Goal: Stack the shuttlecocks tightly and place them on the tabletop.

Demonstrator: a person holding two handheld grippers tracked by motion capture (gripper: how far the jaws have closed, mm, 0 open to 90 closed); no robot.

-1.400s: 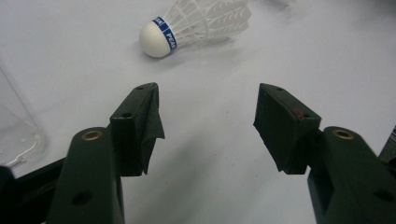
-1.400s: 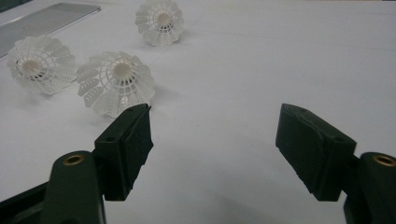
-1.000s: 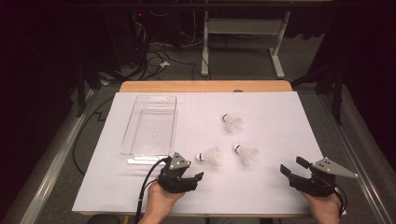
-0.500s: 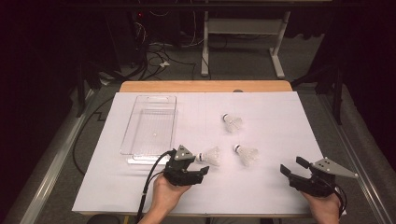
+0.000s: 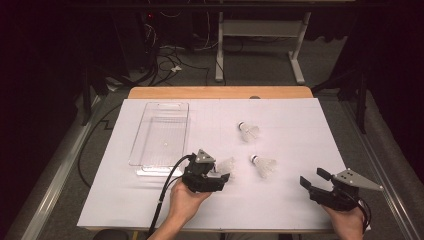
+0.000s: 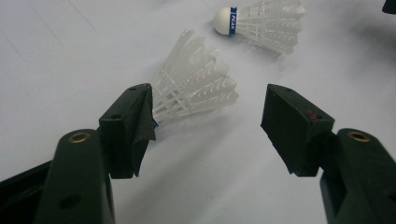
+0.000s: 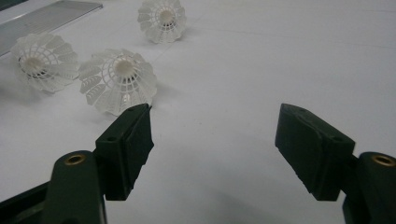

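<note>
Left gripper (image 5: pixel 220 176): held in the person's left hand (image 5: pixel 186 202) near the front of the table; its cable trails off the front edge. In the left gripper view (image 6: pixel 205 123) the two black jaws stand wide apart, and they have just been opening further.
Nearest shuttlecock (image 6: pixel 196 86): lies on its side on the white sheet, skirt fanned toward the gap between the left jaws, cork end hidden behind the left-hand jaw. It sits just beside that jaw's inner face; whether it touches the pad I cannot tell. The other jaw stands well clear of it. In the high view (image 5: pixel 226 165) it shows just past the jaw tips.
Second shuttlecock (image 6: pixel 261 21): beyond the left jaws and well apart from them, on its side, white cork with a blue band pointing to the left-hand side of that view. In the high view (image 5: pixel 263 165) it lies between the two grippers, nearer the left one.
Third shuttlecock (image 5: pixel 248 131): farther back on the sheet, well beyond both pairs of jaws.
Right gripper (image 5: pixel 314 179): held in the right hand (image 5: pixel 348 224) at the front right of the table. In the right gripper view (image 7: pixel 212 140) its jaws are spread wide with only bare sheet between them; the shuttlecocks lie beyond its left-hand jaw.
Clear tray (image 5: pixel 150 162): shallow, see-through, beyond the left gripper and off to its side.
White sheet (image 5: pixel 310 125): covers the table under everything.
</note>
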